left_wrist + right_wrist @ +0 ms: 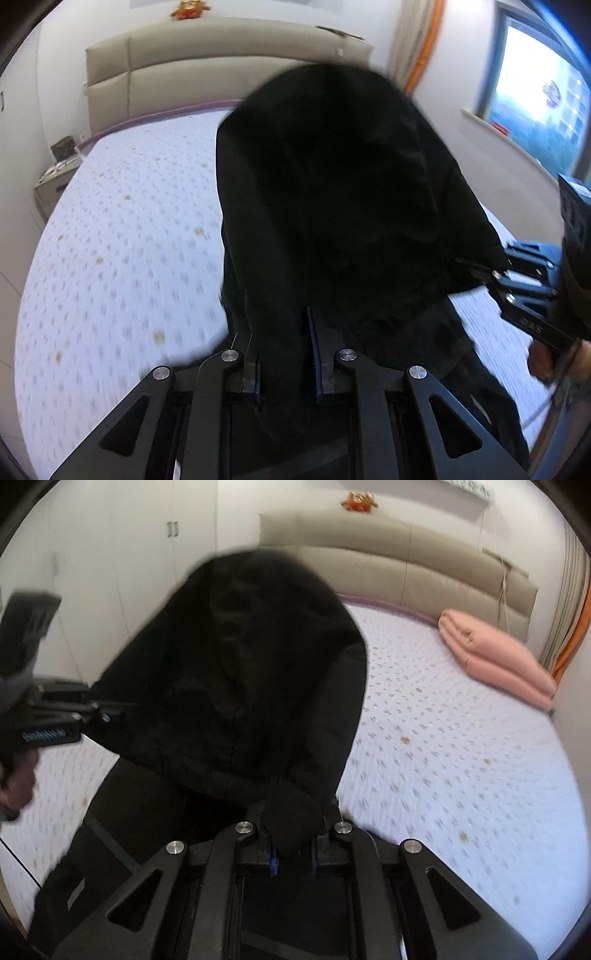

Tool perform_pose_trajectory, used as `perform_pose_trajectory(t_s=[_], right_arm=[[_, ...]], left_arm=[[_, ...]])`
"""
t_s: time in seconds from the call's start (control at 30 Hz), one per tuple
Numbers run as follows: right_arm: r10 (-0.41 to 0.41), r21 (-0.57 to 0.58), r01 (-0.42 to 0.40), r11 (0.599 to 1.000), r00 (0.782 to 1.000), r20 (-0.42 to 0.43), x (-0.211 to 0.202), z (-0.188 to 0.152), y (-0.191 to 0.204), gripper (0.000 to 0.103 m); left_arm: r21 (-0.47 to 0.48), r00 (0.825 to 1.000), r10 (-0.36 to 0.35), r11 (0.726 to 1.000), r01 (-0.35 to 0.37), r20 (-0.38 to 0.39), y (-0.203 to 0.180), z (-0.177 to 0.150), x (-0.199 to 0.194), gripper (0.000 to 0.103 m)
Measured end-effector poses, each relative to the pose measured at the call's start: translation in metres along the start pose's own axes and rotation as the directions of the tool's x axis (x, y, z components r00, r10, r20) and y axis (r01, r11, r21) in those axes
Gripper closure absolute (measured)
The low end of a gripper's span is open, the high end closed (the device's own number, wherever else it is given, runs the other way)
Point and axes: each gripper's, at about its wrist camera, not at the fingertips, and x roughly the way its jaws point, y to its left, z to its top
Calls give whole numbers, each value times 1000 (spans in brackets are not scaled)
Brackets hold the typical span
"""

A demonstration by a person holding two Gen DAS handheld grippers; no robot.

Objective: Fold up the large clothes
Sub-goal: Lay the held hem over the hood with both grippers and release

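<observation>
Presently, both grippers are gripping one black garment [332,192] and holding it raised above the bed [122,229]. Seen from the left wrist camera, the left gripper [284,365] is sitting at 6 o'clock with its jaws drawn close together on a fold of the dark cloth, which is passing between the blue-edged pads and billowing upward to about 12 o'clock. At 3 o'clock in the same view, the right gripper [476,269] is pinching the cloth's far edge, with the person's hand [546,358] wrapping its handle just below. Seen from the right wrist camera, the right gripper [291,849] is at 6 o'clock, its jaws clamped together on a bunched part of the garment [251,672], while the left gripper [110,710] is entering from 9 o'clock and biting the opposite edge. A lower part of the garment is hanging down toward 7 o'clock, draping over the patterned sheet. A folded pink blanket [498,661] is lying on the bed at 2 o'clock, near the padded beige headboard [388,554], well apart from the garment. A window [543,103] is showing at 2 o'clock in the left view, and a nightstand [55,184] is standing at 9 o'clock beside the bed. Both pictures are showing motion blur.
</observation>
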Motion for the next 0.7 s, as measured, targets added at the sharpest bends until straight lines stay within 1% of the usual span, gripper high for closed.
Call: perform_pose_trajectory(t_s=[0.07,0.1,0.13,0.17,0.2,0.23,0.27,0.3,0.33,0.4,0.47,0.5,0.57,0.63,0.67,0.7], right_arm=[[-70,-61,70,996,998,0,-27,-30,20,89],[-118,-95,117,989,993,-12,-32,-45,28,84],[-162,-129,155,979,986,-44,-32,-64,38,75],[-185,-144,172,974,979,-82,-30,-78,39,72],[-185,-139,168,976,975,-122,-28,-89,38,72],[-186,-118,167,979,967,-175,-26,-101,34,72],[-196,-96,179,979,959,-206,-27,-110,29,72],[-198,-72,186,980,955,-222,-30,-114,24,72],[-194,-33,192,981,954,-229,-37,-115,17,71],[-186,40,200,979,956,-227,-51,-111,5,66],[-140,137,169,976,969,-202,-64,-95,-7,61],[-105,174,139,975,976,-189,-63,-83,-18,59],[-12,269,48,962,991,-134,-66,-61,-20,53],[84,335,-49,941,992,-90,-58,-42,-19,50],[125,362,-85,928,988,-88,-48,-33,-16,50],[153,377,-106,920,984,-96,-38,-26,-23,50]], left_arm=[[23,997,-28,999,30,-73,-15,-36,-19,66],[24,993,-15,1000,18,-119,-19,-53,-23,66],[19,986,8,1000,-5,-169,-19,-72,-25,66],[8,974,30,1000,-29,-224,-16,-90,-24,66],[-5,964,52,998,-55,-260,-12,-104,-24,66],[-20,958,74,996,-83,-278,-7,-113,-26,66],[-51,956,95,992,-114,-279,2,-119,-30,66],[-74,957,104,989,-129,-270,6,-119,-35,67],[-105,961,112,984,-142,-252,13,-112,-37,67],[-159,976,116,976,-146,-185,20,-95,-48,67],[-196,989,89,974,-110,-115,16,-70,-54,66],[-216,993,64,973,-83,-94,12,-59,-51,66],[-257,997,6,966,-27,-80,2,-38,-38,66],[-282,997,-60,958,44,-47,-10,-27,-26,66],[-302,995,-92,950,74,-46,-14,-26,-17,66],[-321,990,-132,941,107,-56,-20,-28,-8,66]])
